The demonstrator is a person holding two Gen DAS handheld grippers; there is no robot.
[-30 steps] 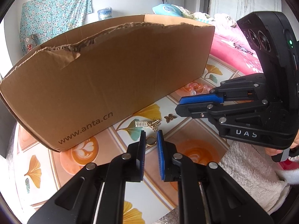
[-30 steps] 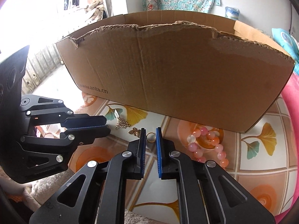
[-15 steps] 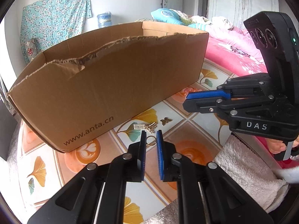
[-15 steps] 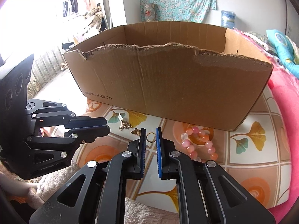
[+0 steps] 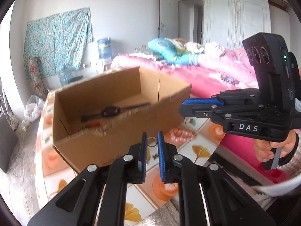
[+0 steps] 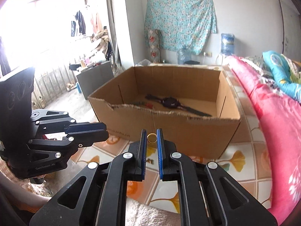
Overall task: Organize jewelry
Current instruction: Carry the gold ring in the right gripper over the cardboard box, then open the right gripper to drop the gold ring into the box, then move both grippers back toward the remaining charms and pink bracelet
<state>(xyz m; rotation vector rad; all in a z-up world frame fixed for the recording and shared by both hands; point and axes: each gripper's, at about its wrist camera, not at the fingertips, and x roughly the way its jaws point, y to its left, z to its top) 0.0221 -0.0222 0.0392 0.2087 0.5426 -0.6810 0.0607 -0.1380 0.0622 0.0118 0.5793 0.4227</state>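
Gold and thin, the ring (image 6: pixel 152 138) is a small plain band standing on edge between the tips of your right claw (image 6: pixel 151 134). Both blue pads press against its sides, so the claw is closed down to the ring's width and holds it in the air in front of the cardboard box (image 6: pixel 188 131).

From your left claw (image 5: pixel 152 137), the view is smeared. A gold loop (image 5: pixel 152 142) sits between the narrowly parted tips, but I cannot tell whether that claw grips it or merely frames it.

The box stands open-topped on the bench (image 6: pixel 235 150), its near wall torn to a ragged edge. A dark wristwatch (image 6: pixel 170 101) lies flat on the box floor, strap stretched out both ways.

A string of pink and orange beads (image 5: pixel 178 132) lies on the bench's leaf-patterned cover at the foot of the box. A small dark charm (image 6: pixel 150 161) lies on the bench below the raised ring. The pink bed (image 6: pixel 272 122) runs along the bench's far side.
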